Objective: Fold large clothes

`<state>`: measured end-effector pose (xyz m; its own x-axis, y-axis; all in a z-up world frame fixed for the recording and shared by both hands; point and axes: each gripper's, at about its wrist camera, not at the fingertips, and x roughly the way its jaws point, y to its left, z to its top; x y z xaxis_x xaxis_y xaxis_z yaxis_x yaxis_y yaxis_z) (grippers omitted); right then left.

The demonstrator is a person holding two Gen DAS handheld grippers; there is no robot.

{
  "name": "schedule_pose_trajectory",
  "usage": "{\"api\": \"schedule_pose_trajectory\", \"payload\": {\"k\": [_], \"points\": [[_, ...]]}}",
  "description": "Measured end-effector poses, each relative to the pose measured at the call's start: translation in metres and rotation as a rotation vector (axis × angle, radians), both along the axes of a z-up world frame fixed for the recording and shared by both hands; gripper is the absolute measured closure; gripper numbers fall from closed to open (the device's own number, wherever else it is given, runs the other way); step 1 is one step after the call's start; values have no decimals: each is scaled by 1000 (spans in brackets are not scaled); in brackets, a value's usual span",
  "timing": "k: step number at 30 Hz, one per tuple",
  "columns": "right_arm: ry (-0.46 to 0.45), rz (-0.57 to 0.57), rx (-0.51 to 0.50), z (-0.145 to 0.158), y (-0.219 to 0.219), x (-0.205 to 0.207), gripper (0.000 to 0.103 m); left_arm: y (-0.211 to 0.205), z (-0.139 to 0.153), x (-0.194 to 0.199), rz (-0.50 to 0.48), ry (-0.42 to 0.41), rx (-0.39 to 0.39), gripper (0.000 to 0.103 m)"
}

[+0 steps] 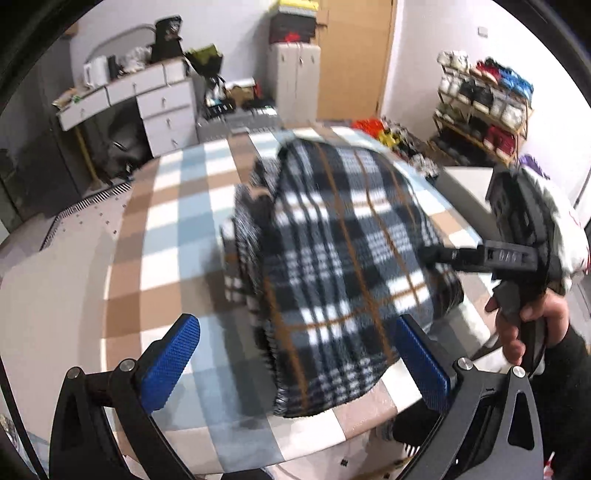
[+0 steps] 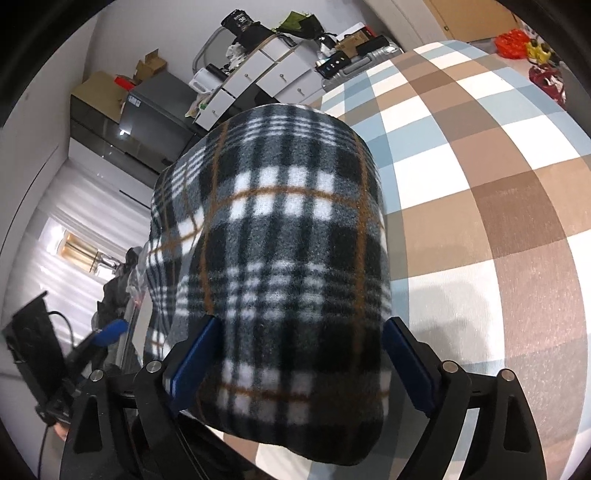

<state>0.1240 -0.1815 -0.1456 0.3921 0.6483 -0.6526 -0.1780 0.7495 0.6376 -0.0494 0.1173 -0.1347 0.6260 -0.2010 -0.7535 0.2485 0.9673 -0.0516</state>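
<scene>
One plaid fleece garment [image 2: 280,236], napped and soft, black, grey and white checks crossed by thin tan lines, is lying folded into a thick rounded bundle on the checked bed cover [image 2: 498,192]; in the left wrist view it [image 1: 340,258] is sitting toward the near edge of the bed, with a fringed or stitched hem showing along its left side.

My right gripper [image 2: 295,373] is standing wide open, its two blue textured pads flanking the near end of the bundle; whether either pad is touching the fleece I cannot tell. In the left wrist view the same tool [image 1: 480,254] is showing as a black body reaching toward the bundle's right side, my right hand [image 1: 532,328] wrapping its handle.

My left gripper [image 1: 295,362] is also standing wide open, holding nothing, one blue knurled pad clear over the cover, the other overlapping the bundle's near corner.

The cover is showing flat squares of tan, pale blue and white.

Beyond: one white drawer unit [image 1: 162,107], one shoe rack [image 1: 484,107] stacked with pairs, one black bag reading "36" [image 2: 242,20]
</scene>
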Motion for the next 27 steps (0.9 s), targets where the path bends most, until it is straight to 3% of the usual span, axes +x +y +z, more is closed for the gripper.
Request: {"api": "schedule_pose_trajectory", "payload": {"k": [8,12,14,19,21,27], "points": [[-58,46,-117,7,25,-13,1,-27,-15,12,-46,-66,-28,1],[-33,39,-122,5,26,-12,1,-39,-43,34,-49,15,7,1],[-6,36,-116,2,25,-11,1,-37,-71,51,-23,94,17,1],[81,62,-114,-19,29,-4,3,-8,-106,75,8,262,-156,1],[98,67,-90,-22,29,-1,3,-2,-107,78,-2,269,-180,1],[99,86,-77,-22,27,3,2,-1,-98,81,-16,235,-158,1]]}}
